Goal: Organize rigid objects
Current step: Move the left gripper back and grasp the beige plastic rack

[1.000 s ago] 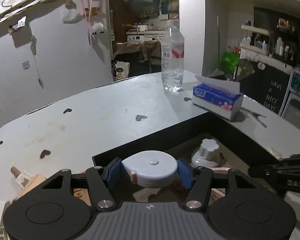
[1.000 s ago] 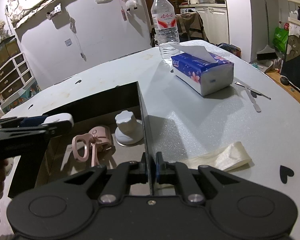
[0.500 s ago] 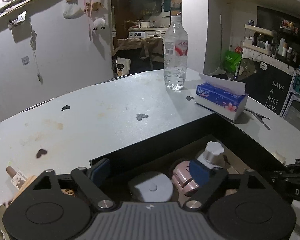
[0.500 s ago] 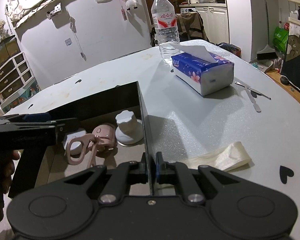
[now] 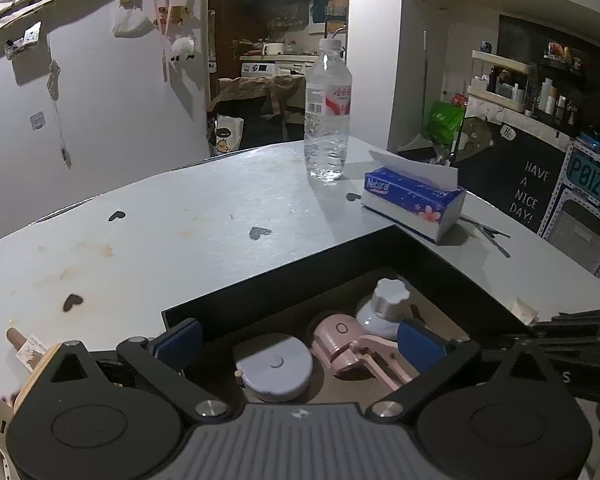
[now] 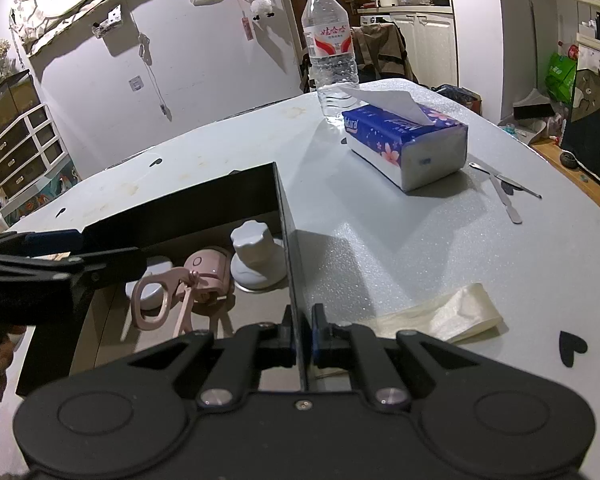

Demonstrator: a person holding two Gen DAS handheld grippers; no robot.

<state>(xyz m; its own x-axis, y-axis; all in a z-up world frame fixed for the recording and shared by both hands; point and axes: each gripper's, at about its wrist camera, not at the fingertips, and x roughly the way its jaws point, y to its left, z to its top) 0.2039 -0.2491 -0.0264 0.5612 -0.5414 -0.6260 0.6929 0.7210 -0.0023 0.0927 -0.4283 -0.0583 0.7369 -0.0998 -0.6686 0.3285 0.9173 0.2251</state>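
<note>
A black box (image 5: 284, 280) sits on the grey table; it also shows in the right wrist view (image 6: 188, 208). In it lie a round grey tape measure (image 5: 274, 366), a pink eyelash curler (image 5: 352, 348) and a white knob-topped piece (image 5: 386, 304). My left gripper (image 5: 298, 342) is open and empty, just above the tape measure. My right gripper (image 6: 300, 334) is shut on the box's right wall (image 6: 288, 248). The curler (image 6: 180, 284) and the white piece (image 6: 256, 256) also show in the right wrist view.
A water bottle (image 5: 327, 112) and a blue tissue pack (image 5: 414, 200) stand at the back of the table. Metal tweezers (image 6: 504, 192) lie at the right, a crumpled cream bag (image 6: 440, 316) right of the box, a wooden-handled item (image 5: 28, 352) left of it.
My left gripper opened and let the tape measure down into the box, then drew back a little. My right gripper has not moved.
</note>
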